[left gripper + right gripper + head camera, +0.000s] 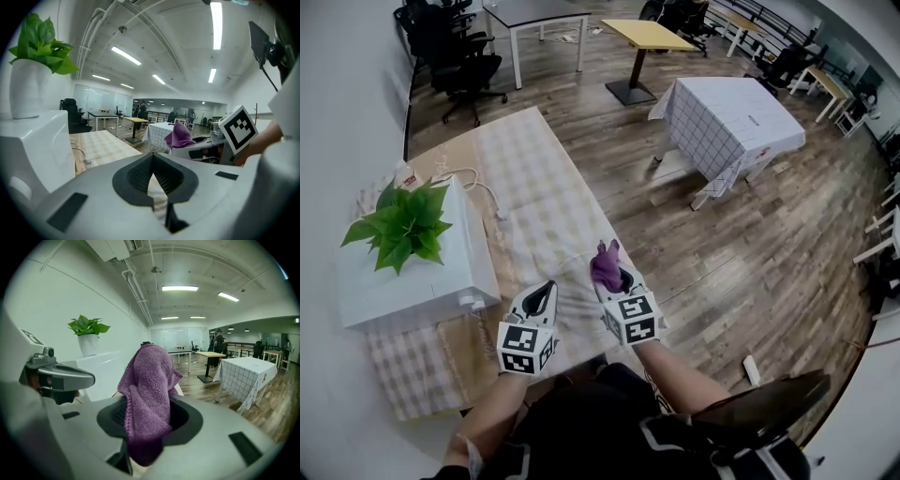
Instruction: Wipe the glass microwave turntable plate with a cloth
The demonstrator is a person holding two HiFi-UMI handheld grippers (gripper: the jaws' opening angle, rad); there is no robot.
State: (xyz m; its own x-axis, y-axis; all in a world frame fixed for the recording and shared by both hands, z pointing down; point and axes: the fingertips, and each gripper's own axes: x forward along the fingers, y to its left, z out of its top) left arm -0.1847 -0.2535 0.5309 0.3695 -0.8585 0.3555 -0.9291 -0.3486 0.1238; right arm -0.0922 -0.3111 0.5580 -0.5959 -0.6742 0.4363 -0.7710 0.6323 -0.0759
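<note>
At the far left a white, glossy microwave (403,281) sits on the counter (534,187), which is covered in a pale checked tablecloth. A leafy green plant (401,225) in a white pot stands on top of the microwave. A thin white cable (483,187) loops over the tablecloth beside it. The counter's near edge is hidden by the person's dark clothing.

The left claw (546,289) hangs low over the tablecloth. In its own view, the ribbed dark pads of the left claw (152,174) meet at the tips. Only a thin pale wedge of checked fabric shows behind them, and nothing is visibly held.

The glass plate (577,281) is hard to make out. It shows only as a faint curved rim and a slightly lighter round patch, lying on the tablecloth under and between the two claws.

Just to the right, the right claw (617,279) is clamped on a purple cloth (605,262). In its own view the knitted, nubbly purple cloth (147,394) stands up in a folded peak. It fills the gap of the right claw (149,420) and covers its pads.

Farther right, well apart from the counter, a table draped in a grid-patterned sheet (727,117) stands on the wood-plank floor (750,244).
</note>
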